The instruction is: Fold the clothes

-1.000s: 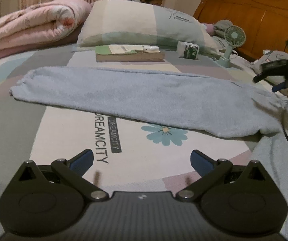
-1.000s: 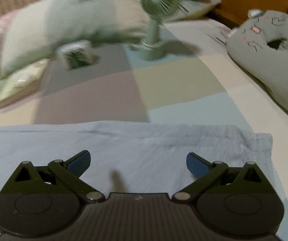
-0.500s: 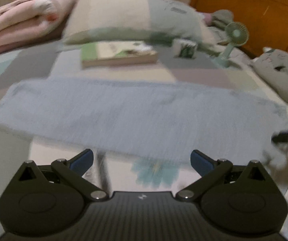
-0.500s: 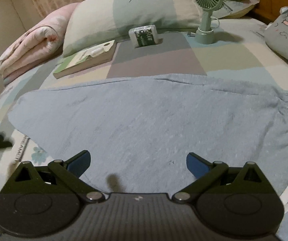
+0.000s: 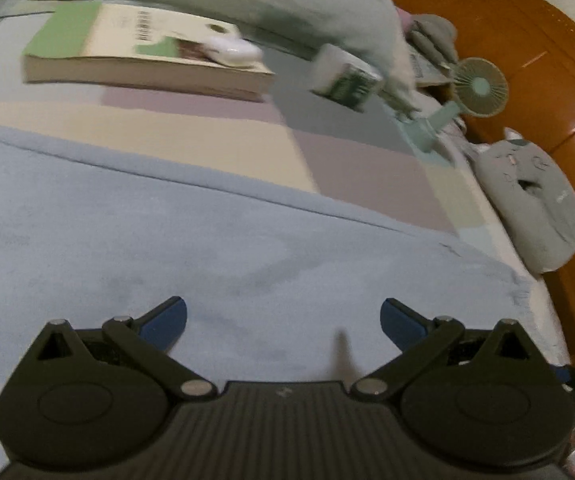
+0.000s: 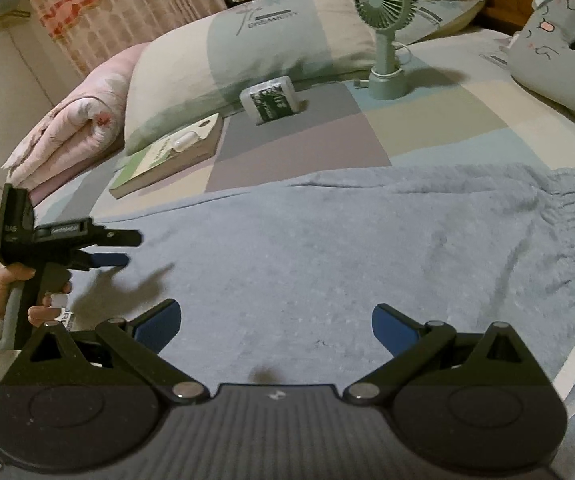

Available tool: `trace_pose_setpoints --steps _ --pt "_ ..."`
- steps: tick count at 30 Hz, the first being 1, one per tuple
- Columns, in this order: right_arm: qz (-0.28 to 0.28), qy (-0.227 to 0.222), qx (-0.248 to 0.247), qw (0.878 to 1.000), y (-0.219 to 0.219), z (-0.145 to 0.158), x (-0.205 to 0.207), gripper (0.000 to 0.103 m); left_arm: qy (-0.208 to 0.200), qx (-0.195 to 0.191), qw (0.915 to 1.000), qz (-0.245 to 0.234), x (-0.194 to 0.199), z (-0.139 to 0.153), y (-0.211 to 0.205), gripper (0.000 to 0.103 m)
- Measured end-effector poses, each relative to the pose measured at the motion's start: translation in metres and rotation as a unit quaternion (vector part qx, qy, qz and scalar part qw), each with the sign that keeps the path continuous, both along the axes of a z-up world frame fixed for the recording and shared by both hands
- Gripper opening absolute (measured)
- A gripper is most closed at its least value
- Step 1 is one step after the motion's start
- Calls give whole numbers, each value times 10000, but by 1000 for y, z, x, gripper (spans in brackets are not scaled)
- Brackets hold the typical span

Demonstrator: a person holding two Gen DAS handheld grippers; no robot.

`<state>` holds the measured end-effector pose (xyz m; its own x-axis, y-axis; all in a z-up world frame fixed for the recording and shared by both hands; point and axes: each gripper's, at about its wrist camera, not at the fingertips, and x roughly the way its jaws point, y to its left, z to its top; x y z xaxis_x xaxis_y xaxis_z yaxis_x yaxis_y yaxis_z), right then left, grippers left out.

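Now both tools are wide open: the left gripper (image 5: 283,316) and the right gripper (image 6: 275,320) hover over the flat blue trousers (image 6: 327,248) on the bed (image 6: 427,120).

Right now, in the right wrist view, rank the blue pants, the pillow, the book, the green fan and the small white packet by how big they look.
1. blue pants
2. pillow
3. book, which lies nearer than the fan
4. green fan, close to the book in apparent size, so unsure
5. small white packet
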<state>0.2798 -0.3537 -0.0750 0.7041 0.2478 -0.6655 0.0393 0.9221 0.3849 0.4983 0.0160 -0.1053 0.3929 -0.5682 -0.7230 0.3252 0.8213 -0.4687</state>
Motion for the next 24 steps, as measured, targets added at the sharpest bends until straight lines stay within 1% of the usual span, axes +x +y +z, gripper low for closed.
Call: trace_pose_setpoints --steps 2,7,10,13,19,24 --pt "-20 12 -37 10000 1 -1 0 103 -89 103 9997 179 2 2 24 102" --pt "2 71 -145 9999 6 -4 3 103 -199 338 9947 955 14 8 84 102" --pt "12 127 -198 9997 9 -7 5 103 -262 477 9883 1425 21 11 119 102" --pt "39 177 -243 9995 12 -9 5 103 -323 615 9795 1891 28 15 155 102" --pt "199 207 -359 9989 24 -11 5 103 -598 1038 9752 1859 26 10 156 102" --pt "212 211 -388 9988 26 -11 4 103 -830 1393 9702 1803 24 5 155 102"
